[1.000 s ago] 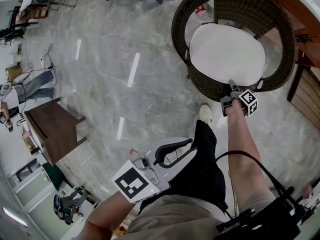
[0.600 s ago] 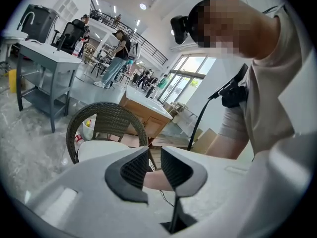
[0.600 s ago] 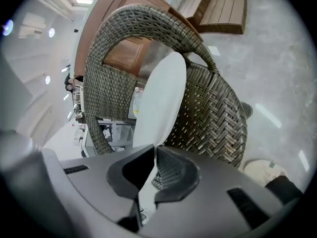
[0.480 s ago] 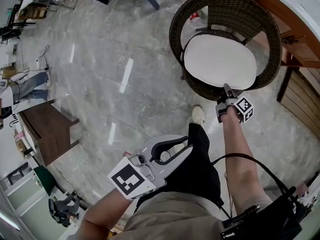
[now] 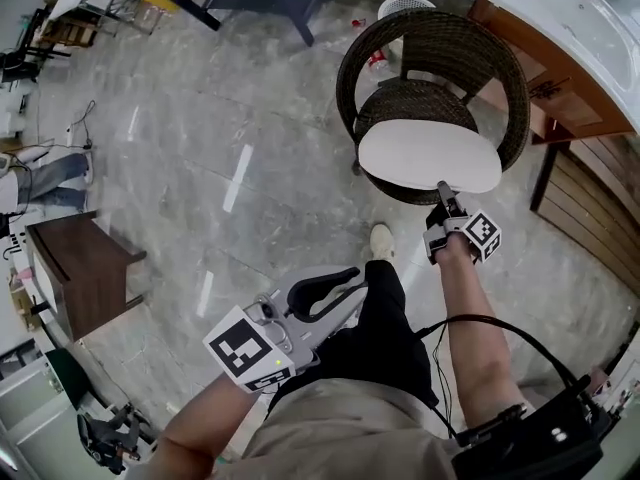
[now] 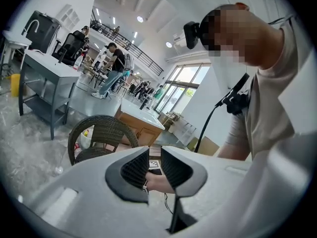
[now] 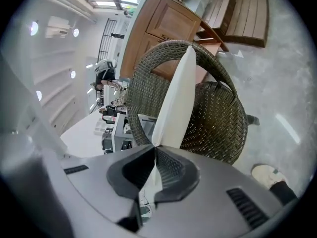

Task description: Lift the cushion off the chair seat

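**Cushion coming up on one thin pinch**

The left hand-held gripper [image 5: 345,286] hangs low by the person's leg, well apart from the chair. Its jaws stand slightly apart with nothing between them, so it gives no support. The white cushion [image 5: 430,155] is tilted above the wicker chair [image 5: 350,63], carried only at its near edge, where the right hand-held gripper [image 5: 441,190] is clenched on it. Its own view shows the pads biting just the corner.

The likely failure is the cushion slipping out of that narrow bite — its whole weight hangs from one edge. The far edge may also drag or snag on the woven rim as it swings. Whether that edge is already clear of the chair cannot be told.

A second ago the cushion lay flat and covered the seat; now the dark woven seat shows behind it. The right hand-held gripper has come up with it, and the left has risen a little too.
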Tool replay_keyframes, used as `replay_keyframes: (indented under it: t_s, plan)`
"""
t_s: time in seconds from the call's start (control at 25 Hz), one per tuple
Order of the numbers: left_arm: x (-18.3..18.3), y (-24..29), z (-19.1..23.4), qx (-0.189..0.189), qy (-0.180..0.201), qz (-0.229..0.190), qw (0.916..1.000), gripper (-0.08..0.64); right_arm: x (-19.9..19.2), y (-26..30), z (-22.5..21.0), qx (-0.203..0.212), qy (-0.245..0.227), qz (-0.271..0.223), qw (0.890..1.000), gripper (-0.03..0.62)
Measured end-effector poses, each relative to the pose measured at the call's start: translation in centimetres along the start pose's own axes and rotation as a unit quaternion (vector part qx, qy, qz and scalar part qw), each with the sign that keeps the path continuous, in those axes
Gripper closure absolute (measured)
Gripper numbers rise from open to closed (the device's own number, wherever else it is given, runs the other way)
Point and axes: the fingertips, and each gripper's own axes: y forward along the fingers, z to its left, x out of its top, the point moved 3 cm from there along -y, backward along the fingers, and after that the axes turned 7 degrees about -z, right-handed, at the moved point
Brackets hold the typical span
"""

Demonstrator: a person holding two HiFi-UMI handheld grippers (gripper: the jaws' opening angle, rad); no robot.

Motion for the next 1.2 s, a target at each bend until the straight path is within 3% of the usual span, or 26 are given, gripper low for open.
replay_keyframes:
  t_s: [0.36,0.8,1.2]
  plan:
    - [0.2,-6.8,-4.9,-0.010,0.015,-0.036,0.9992,0.495,-4.4,-10.2,7.8,0.052,-0.052,0.048,0.996,0.571]
    - [-0.2,-17.5,-11.9,-0.025,0.034,-0.080,0.9959,0.552,-12.1,-24.9,19.4,0.148,-0.094,0.113,0.978,0.571]
    - [-0.1,-26.2,-14.2,0.042,0.016,-0.131,0.9903,0.552,-17.3,-35.1,28.4,0.234,-0.108,0.145,0.955,0.571]
